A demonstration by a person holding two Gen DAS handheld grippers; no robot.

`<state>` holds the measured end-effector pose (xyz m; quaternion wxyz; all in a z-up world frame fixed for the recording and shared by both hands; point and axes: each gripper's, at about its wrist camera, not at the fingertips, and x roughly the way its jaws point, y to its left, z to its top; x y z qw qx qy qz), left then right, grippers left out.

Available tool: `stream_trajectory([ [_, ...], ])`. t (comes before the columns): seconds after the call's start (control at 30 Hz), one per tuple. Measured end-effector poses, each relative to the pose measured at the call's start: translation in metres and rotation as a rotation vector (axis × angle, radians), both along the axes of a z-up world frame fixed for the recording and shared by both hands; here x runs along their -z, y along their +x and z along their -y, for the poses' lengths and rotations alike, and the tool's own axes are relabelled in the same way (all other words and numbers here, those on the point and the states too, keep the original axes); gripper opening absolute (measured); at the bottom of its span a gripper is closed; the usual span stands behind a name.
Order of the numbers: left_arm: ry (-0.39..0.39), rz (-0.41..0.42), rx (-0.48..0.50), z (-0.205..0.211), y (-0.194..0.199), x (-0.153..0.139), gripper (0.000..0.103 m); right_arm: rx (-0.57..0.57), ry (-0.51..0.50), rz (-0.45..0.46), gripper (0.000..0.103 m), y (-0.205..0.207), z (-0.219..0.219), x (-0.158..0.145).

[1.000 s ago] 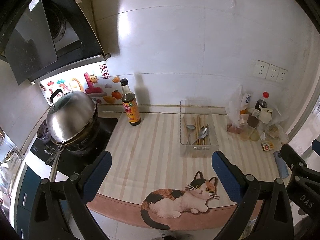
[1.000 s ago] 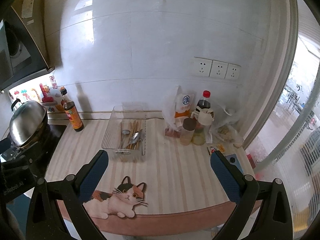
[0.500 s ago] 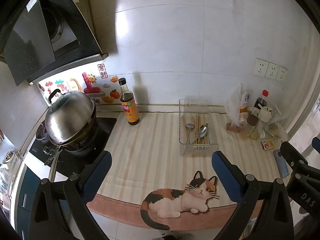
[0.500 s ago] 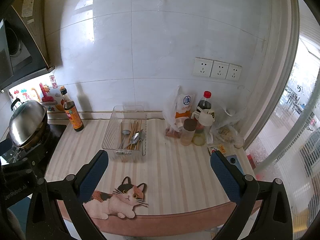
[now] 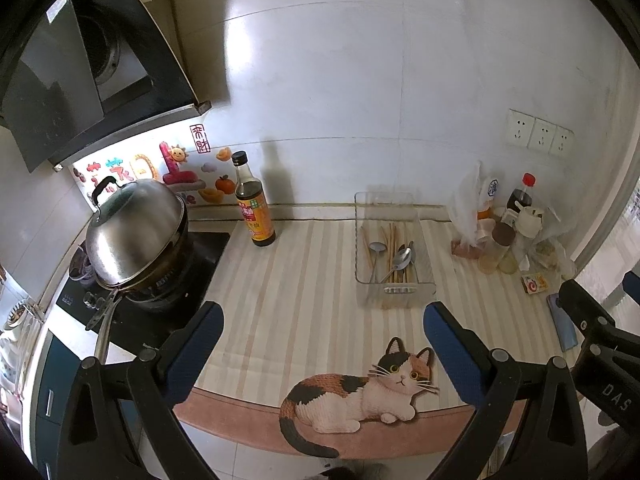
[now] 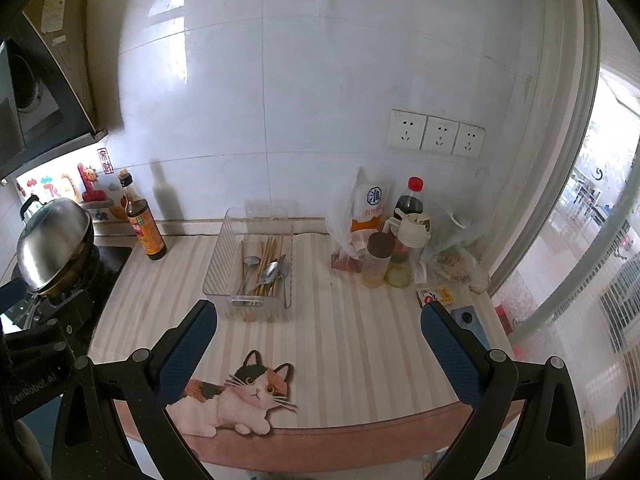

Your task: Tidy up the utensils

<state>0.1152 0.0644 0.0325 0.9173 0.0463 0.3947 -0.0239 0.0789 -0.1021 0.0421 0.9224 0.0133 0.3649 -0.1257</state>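
A clear plastic tray (image 5: 394,290) stands on the striped counter mat near the wall; it also shows in the right wrist view (image 6: 256,303). Inside lie metal spoons (image 5: 401,258) (image 6: 269,271) and wooden chopsticks (image 5: 392,246) (image 6: 267,250). My left gripper (image 5: 322,344) is open and empty, held back above the counter's front edge. My right gripper (image 6: 318,340) is open and empty, also well short of the tray. The right gripper's body shows at the right edge of the left wrist view (image 5: 600,344).
A soy sauce bottle (image 5: 253,204) stands left of the tray. A steel pot (image 5: 136,232) sits on the stove at left. Bags, jars and a cola bottle (image 6: 408,204) crowd the right corner. A blue phone (image 6: 468,320) lies near the right edge. The mat (image 5: 304,280) has a cat picture.
Both views have shifted slightly, as if the grippers rose or tilted down a little. Both grippers stay open and nothing on the counter has moved.
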Motion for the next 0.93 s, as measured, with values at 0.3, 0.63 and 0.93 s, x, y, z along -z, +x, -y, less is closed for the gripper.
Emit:
stream_trajectory([
  [0.3, -0.002, 0.004, 0.009, 0.0016, 0.0019, -0.0004, 0.102, -0.003, -0.004, -0.001, 0.103, 0.0003, 0.0029, 0.0002],
  [0.63, -0.004, 0.000, 0.013, 0.0018, 0.0026, -0.0016, 0.102, -0.004, -0.007, 0.000, 0.103, 0.0010, 0.0037, 0.0000],
  [0.93, -0.005, 0.001, 0.010, 0.0016, 0.0045, -0.0032, 0.102, -0.003, -0.006, 0.000, 0.103, 0.0010, 0.0034, 0.0000],
])
